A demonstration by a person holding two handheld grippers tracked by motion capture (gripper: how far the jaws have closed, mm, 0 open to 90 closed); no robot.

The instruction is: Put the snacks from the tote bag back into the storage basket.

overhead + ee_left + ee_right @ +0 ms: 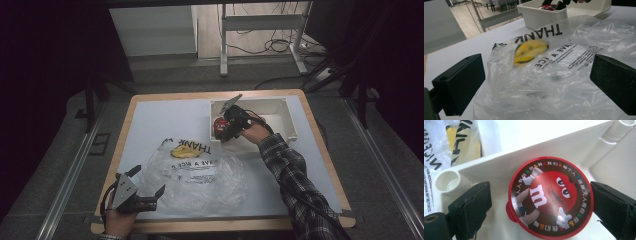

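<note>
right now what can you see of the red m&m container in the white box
The red container is a round plastic tub with a red rim and a glossy brown lid label showing a red candy character with a white m, white gloves and a ring of small characters. It sits inside the white box, near a corner post. The right gripper brackets it, one of its fingers clearly apart from it; contact on the other side is unclear.
</note>
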